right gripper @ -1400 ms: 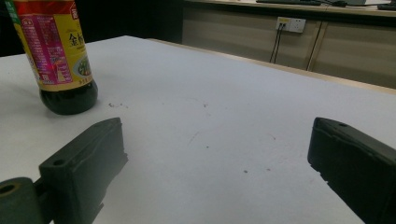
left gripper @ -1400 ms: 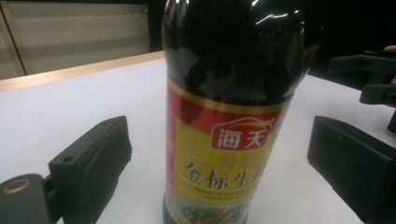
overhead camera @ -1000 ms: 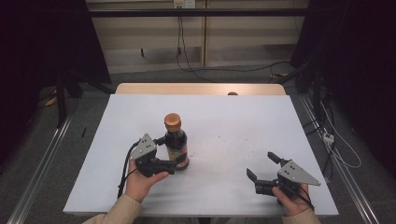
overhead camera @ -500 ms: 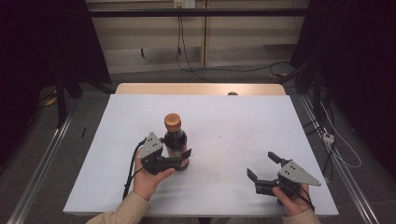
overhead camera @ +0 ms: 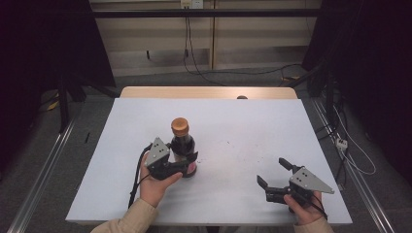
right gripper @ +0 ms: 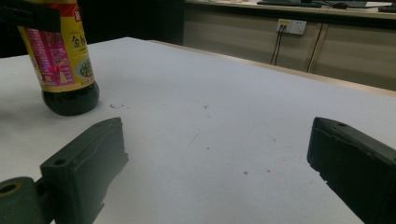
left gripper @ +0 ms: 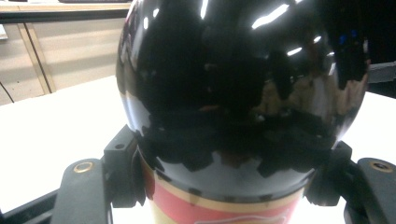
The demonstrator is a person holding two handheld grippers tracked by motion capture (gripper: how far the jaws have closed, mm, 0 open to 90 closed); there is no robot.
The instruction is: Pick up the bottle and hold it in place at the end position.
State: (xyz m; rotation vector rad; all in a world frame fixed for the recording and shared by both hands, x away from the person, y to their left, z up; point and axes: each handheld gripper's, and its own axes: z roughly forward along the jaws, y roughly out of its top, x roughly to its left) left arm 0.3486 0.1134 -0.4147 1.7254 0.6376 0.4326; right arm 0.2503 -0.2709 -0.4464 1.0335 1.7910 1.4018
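The dark sauce bottle [overhead camera: 183, 148] with its orange-brown cap is standing upright a little left of the middle of the high view, on the white table [overhead camera: 233, 131]. In the left gripper view its glossy black shoulder [left gripper: 238, 88] is looming across the centre and top of the frame, with a red and cream label band at the bottom edge. In the right gripper view the same bottle [right gripper: 63, 70] is sitting in the upper left corner, yellow label showing, its base flat on the table as far as one can tell.

The left gripper [overhead camera: 184, 165] is clamping the bottle low on its body, one jaw on each side pressing against the glass, the hand beneath it coming in from the lower left of the high view. Compared with a second ago, the bottle and this gripper are sitting slightly nearer the bottom of the high view, so the person seems to be drawing the bottle toward themselves while holding it; the grip looks settled, and the bottle is probably ready to be lifted or steadied for work on the cap.

The right gripper [overhead camera: 275, 177] is resting at the lower right of the high view, well apart from the bottle, its jaws spread wide with nothing between them, in much the same place as a second ago. A small brown object [overhead camera: 242, 97] is lying at the far table edge.
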